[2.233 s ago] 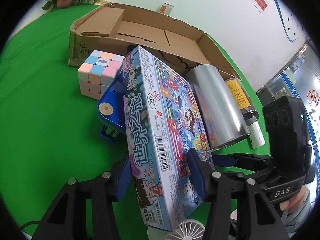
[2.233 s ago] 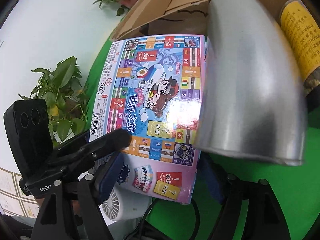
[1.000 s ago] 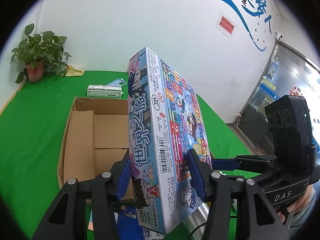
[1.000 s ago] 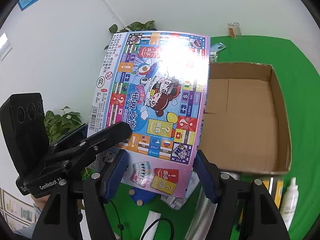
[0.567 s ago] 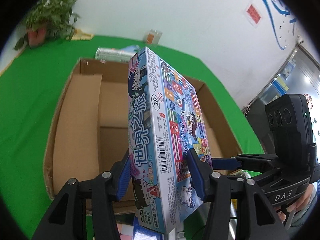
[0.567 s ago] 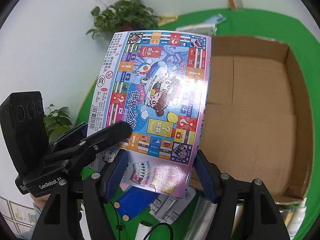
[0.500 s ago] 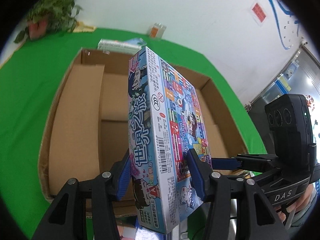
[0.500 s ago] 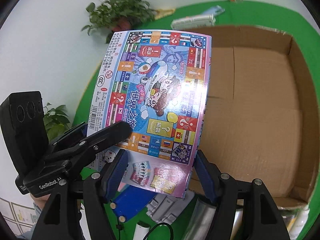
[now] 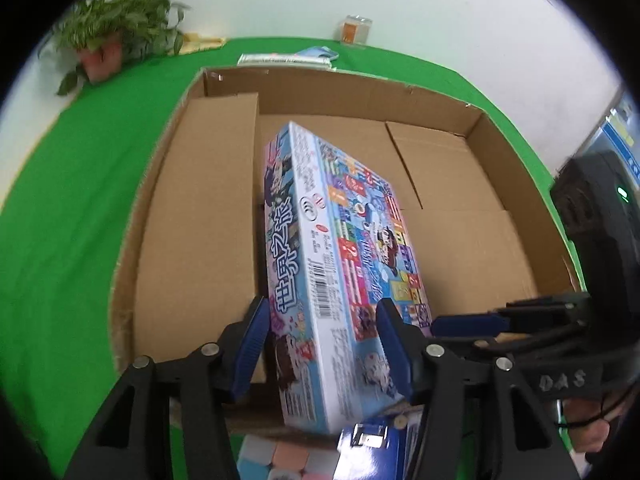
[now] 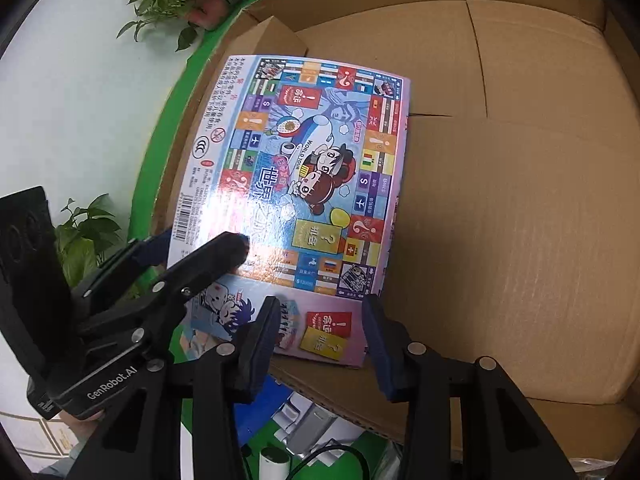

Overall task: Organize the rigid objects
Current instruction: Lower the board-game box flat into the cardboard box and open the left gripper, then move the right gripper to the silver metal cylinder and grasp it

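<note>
A colourful board game box (image 9: 340, 264) lies tilted in the open cardboard box (image 9: 200, 220), its near end over the front wall. My left gripper (image 9: 320, 344) is open, its blue pads on either side of the game box's near end, no longer pressing it. In the right wrist view the game box (image 10: 308, 184) lies flat-face up inside the cardboard box (image 10: 500, 240). My right gripper (image 10: 318, 344) is open just in front of the game box's near edge and holds nothing.
A pastel puzzle cube (image 9: 276, 460) and a blue object (image 9: 372, 448) lie on the green table in front of the cardboard box. Potted plants (image 9: 112, 36) stand at the back left. A flat packet (image 9: 284, 59) and a small jar (image 9: 354, 30) lie behind the box.
Both grippers carried the game box up and over into the cardboard box, lowered it and tipped it down. The left jaws have opened off it and the right jaws have spread.
</note>
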